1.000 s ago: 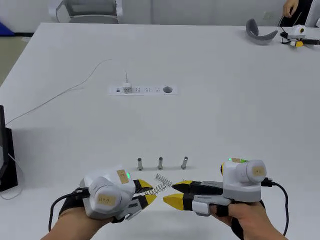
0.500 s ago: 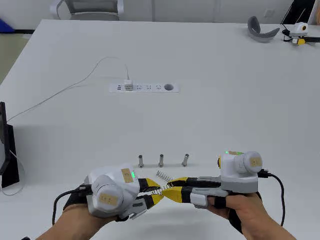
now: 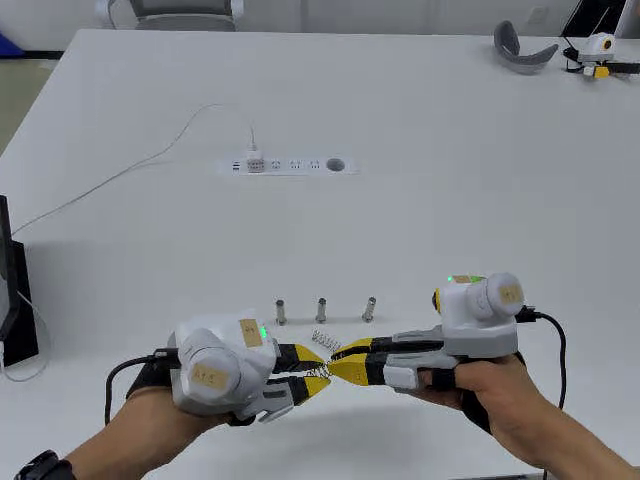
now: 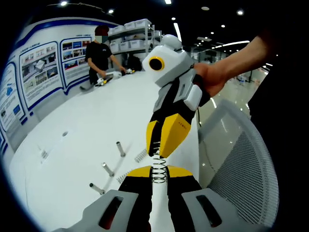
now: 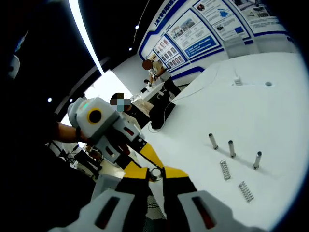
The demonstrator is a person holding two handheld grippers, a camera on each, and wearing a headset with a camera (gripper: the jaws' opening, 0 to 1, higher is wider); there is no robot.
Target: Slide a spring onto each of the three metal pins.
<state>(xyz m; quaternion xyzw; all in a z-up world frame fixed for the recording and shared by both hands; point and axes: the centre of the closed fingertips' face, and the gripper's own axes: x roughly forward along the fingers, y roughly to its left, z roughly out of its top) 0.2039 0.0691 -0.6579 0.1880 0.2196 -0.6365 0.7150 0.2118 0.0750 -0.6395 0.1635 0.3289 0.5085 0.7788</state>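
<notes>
Three short metal pins (image 3: pixel 321 309) stand in a row on the white table (image 3: pixel 420 200). They also appear in the left gripper view (image 4: pixel 107 169) and the right gripper view (image 5: pixel 231 148). My left gripper (image 3: pixel 312 378) (image 4: pixel 158 174) is shut on a spring (image 4: pixel 158 166), held above the table just in front of the pins. My right gripper (image 3: pixel 335 368) (image 5: pixel 154 175) meets it tip to tip, jaws closed on the spring's far end (image 5: pixel 154 174). Two loose springs (image 5: pixel 225 169) (image 5: pixel 245 191) lie on the table near the pins.
A white power strip (image 3: pixel 285 166) with a plug and cable lies mid-table. A dark device (image 3: pixel 10 300) sits at the left edge. A grey headband (image 3: pixel 525 50) and another gripper (image 3: pixel 598 48) rest at the far right corner. People stand by the table's far end (image 4: pixel 101 58).
My right gripper has moved left to the left gripper, and its spread jaws have closed onto the free end of the held spring. The head camera has shifted a little.
</notes>
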